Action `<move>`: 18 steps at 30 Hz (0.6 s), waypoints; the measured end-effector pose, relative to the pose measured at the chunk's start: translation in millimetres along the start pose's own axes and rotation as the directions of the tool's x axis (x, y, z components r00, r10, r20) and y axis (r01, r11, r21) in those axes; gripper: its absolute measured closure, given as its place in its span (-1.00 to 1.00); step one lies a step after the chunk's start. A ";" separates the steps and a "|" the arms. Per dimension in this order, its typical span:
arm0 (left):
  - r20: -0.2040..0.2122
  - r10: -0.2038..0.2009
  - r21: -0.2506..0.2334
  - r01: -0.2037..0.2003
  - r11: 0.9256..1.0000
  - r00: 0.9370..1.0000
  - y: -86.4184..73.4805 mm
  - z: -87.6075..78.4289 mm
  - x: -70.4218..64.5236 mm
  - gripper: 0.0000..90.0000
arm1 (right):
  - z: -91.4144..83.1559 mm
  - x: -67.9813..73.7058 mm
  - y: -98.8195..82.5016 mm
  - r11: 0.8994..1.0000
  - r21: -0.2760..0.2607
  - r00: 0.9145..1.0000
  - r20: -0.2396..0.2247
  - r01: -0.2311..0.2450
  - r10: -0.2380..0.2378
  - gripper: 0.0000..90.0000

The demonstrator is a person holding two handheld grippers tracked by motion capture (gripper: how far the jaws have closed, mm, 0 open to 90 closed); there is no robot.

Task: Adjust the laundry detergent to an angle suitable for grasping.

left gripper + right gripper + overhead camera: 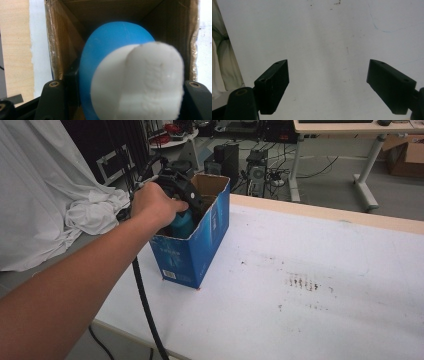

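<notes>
**One bottle, one box: a careful lowering**

One blue-and-white bottle [130,82] hangs clamped between the jaws of the left gripper [182,202], held over the open top of a blue box [192,252] near the table's [310,285] left edge. From the high view, the person's left hand [155,205] wraps the tool's body while the bottle's blue shoulder peeks just inside the torn cardboard rim. The left gripper view looks straight down past the white cap into the brown interior, with the bottle sitting roughly midway between the walls.

Judging by these angles, the step in hand is setting the bottle down inside. Doing it well likely means keeping the bottle upright, steering clear of the ragged rim, and sinking until the base meets the floor before letting go; a release from too high could tip it against a wall or rock the light box.

Over bare tabletop, the right gripper [328,87] waits with jaws spread wide and nothing between them. A white cloth [55,195] lies bunched to the left of the table.
</notes>
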State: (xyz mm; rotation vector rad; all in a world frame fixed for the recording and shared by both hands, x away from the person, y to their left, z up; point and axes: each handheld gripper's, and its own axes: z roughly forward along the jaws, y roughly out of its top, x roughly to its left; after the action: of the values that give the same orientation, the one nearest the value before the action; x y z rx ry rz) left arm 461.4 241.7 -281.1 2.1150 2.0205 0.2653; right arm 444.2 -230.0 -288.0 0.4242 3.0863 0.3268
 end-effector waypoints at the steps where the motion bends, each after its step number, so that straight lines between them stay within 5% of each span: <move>1: -0.001 0.002 0.002 -0.002 1.000 1.000 -0.2 0.7 0.4 -0.16 | 0.0 0.0 -0.2 1.000 -0.003 1.000 0.000 0.000 0.000 -0.60; 18: 0.011 -0.013 0.019 0.013 1.000 1.000 -1.0 6.6 3.5 -0.17 | 0.1 0.5 -0.6 1.000 -0.004 1.000 -0.001 0.000 0.000 -0.60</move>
State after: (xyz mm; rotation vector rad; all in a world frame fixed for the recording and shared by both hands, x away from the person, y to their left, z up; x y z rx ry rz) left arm 462.4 245.1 -287.7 2.1084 2.0378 0.2326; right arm 443.5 -230.4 -288.2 0.4240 3.0859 0.3332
